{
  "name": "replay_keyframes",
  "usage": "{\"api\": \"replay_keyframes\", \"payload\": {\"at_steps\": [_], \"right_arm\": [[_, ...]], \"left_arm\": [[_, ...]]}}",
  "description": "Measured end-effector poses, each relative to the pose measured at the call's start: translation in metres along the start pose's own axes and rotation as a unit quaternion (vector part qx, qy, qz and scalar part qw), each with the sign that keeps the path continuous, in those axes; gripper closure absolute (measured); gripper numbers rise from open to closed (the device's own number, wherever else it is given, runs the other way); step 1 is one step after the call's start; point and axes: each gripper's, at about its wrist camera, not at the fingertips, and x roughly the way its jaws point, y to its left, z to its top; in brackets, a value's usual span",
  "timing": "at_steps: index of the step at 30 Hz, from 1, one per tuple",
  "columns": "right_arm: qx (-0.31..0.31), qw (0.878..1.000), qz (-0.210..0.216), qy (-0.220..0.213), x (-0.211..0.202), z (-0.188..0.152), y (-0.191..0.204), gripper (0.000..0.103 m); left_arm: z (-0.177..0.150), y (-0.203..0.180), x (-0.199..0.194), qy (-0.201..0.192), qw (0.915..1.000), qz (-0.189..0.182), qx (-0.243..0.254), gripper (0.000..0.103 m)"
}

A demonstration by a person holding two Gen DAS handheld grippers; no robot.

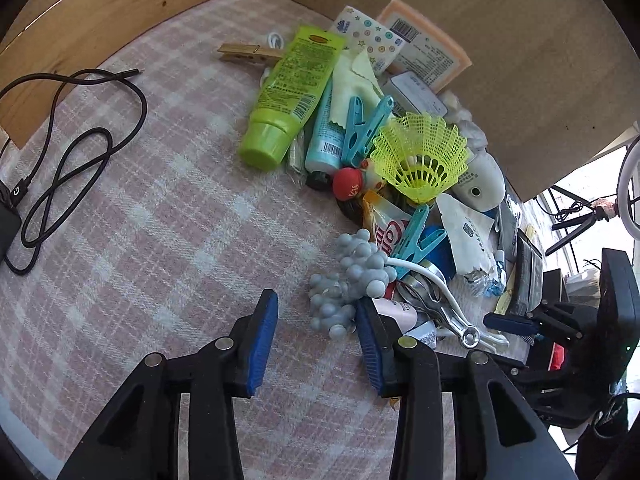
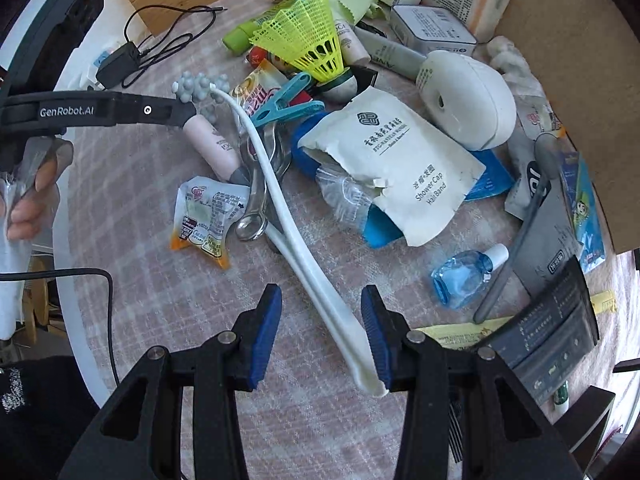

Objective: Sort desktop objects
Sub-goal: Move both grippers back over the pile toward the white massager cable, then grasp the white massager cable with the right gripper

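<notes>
Pile of mixed desktop objects sits on the surface point(image 1: 160, 208), which is covered by a pink-and-white checked cloth; in the left wrist view the pile fills the centre and right of the frame, in the right wrist view the upper and middle part.

Left tool point(image 1: 318, 328): jaws partly open, pads over bare cloth at lower centre. Its right pad lies just beside a grey knobbly massage ball cluster point(image 1: 352, 276); nothing is clamped between the pads.

Right tool point(image 2: 322, 330): jaws partly open. The near end of long white plastic tongs point(image 2: 304, 248) lies between the pads, against the right-hand pad; the left pad stands clear, so no grip shows.

Outward, left wrist view: yellow-green plastic shuttlecock point(image 1: 420, 156) at centre right, green tube point(image 1: 290, 92) above and left of it, blue clothes peg point(image 1: 366, 128) between them, wooden clothes peg point(image 1: 250, 55) at upper centre, black cable point(image 1: 80, 140) at left.

Right wrist view: white shower cap packet point(image 2: 400, 160) at centre, small blue bottle point(image 2: 464, 276) at lower right, white oval case point(image 2: 468, 100) at upper right, metal spoon point(image 2: 254, 216) touching the tongs, pink tube point(image 2: 212, 144) left of centre.
</notes>
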Motion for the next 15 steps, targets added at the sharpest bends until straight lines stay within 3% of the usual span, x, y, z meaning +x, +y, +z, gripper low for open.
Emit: {"api": "replay_keyframes", "payload": {"at_steps": [2, 6, 10, 15], "right_arm": [[0.000, 1.000, 0.004, 0.004, 0.003, -0.002, 0.004, 0.082], [-0.008, 1.000, 0.014, -0.002, 0.001, -0.008, 0.016, 0.087], [-0.019, 1.000, 0.010, -0.021, -0.007, -0.011, 0.026, 0.099], [-0.011, 1.000, 0.013, -0.023, -0.006, -0.008, 0.025, 0.096]], "left_arm": [[0.001, -0.002, 0.001, -0.003, 1.0000, 0.003, 0.002, 0.069], [0.002, -0.005, 0.001, -0.005, 0.9998, -0.018, 0.004, 0.080], [0.004, -0.008, 0.003, -0.010, 0.9998, -0.018, 0.006, 0.082], [0.003, -0.002, 0.009, -0.002, 0.9999, -0.016, 0.000, 0.079]]}}
